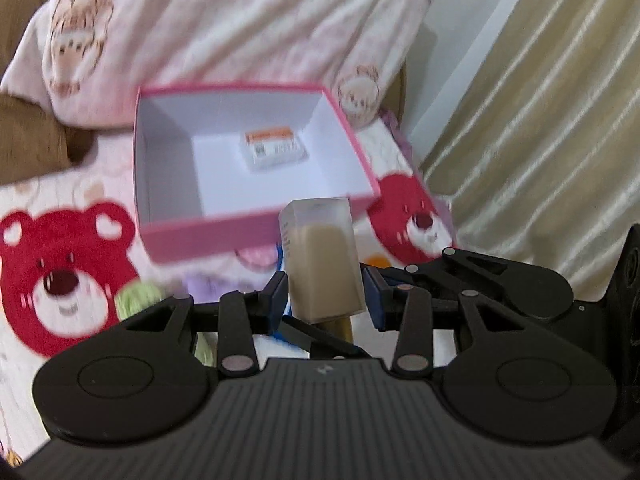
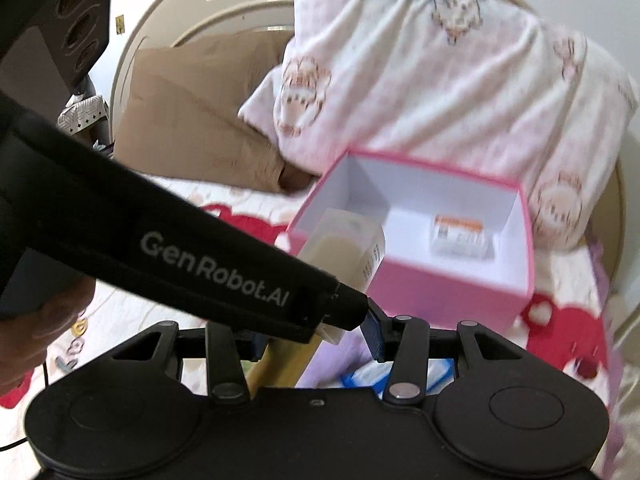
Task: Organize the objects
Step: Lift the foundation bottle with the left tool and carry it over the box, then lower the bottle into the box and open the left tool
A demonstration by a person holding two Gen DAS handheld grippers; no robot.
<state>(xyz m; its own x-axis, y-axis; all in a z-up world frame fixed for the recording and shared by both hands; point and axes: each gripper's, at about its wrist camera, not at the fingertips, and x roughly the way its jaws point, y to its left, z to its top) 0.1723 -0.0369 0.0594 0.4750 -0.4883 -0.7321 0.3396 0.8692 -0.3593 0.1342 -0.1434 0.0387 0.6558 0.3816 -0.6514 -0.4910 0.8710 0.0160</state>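
A pink open box (image 1: 208, 236) with a white inside lies on the bed and holds a small white packet with an orange label (image 1: 272, 148). My left gripper (image 1: 326, 292) is shut on a clear bottle of beige liquid (image 1: 322, 264) with a gold cap, held just in front of the box's near wall. In the right wrist view the same bottle (image 2: 344, 248) and the left gripper's body (image 2: 208, 264) cross in front. My right gripper (image 2: 316, 336) is open and empty, below the box (image 2: 440, 288) and the packet (image 2: 460, 236).
A bedsheet with red bear prints (image 1: 60, 280) covers the bed. A pink pillow (image 1: 224, 28) and a brown pillow (image 2: 188, 120) lie behind the box. A beige curtain (image 1: 540, 120) hangs at the right. A blue-and-white item (image 2: 400, 380) lies under my right gripper.
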